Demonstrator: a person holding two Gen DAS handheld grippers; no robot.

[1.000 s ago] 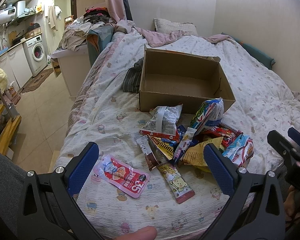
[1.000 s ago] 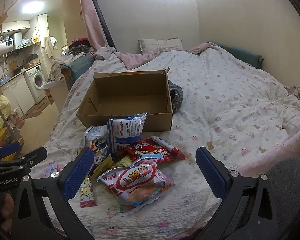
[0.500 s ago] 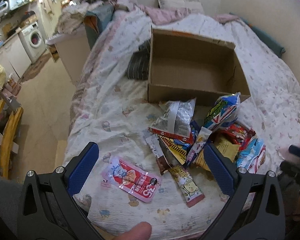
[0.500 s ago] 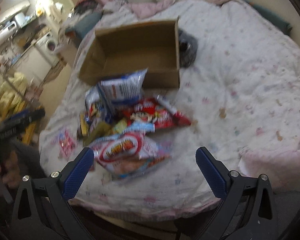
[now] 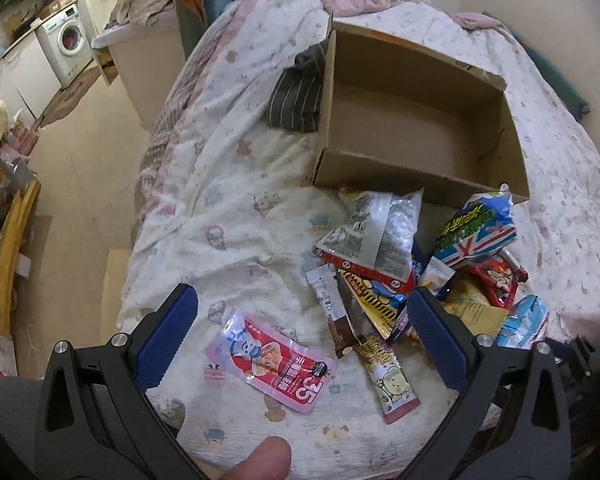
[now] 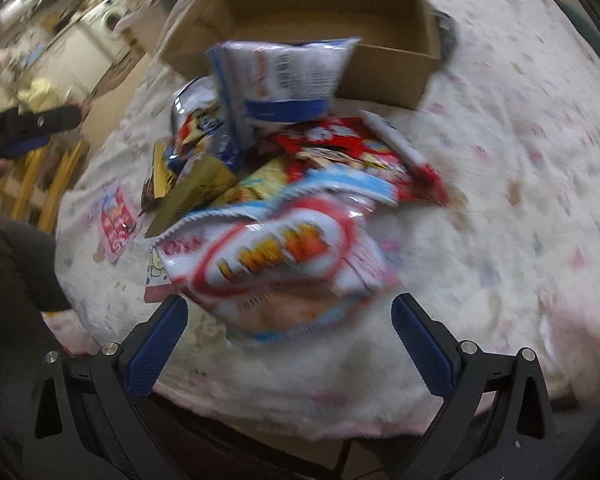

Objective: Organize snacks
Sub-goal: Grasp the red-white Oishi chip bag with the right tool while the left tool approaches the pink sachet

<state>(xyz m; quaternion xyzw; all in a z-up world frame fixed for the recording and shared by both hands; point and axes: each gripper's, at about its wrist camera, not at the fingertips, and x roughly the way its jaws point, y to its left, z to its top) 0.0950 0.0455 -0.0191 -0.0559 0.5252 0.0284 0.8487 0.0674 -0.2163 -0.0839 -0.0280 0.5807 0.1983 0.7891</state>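
Two black handheld grippers with blue pads
Left gripper [image 5: 302,336] and right gripper [image 6: 290,338] share black frames, triangular cut-outs, silver screws and ribbed blue finger pads [image 5: 166,338]; a dark grey sleeve [image 6: 32,264] shows at the edge

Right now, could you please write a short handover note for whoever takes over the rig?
Left claw: open, holding nothing, above the pink pouch near the bed's edge.
Right claw: open, holding nothing, just short of the big red-and-white chip bag; this view is motion-blurred.
Cardboard box: on the bed behind the pile, nothing visible inside.
Snacks: heaped in front of the box, including the silver bag and the flag-print bag; the pouch lies apart, left of the heap.
Done: nothing packed yet.
Left: every snack probably goes into the box.
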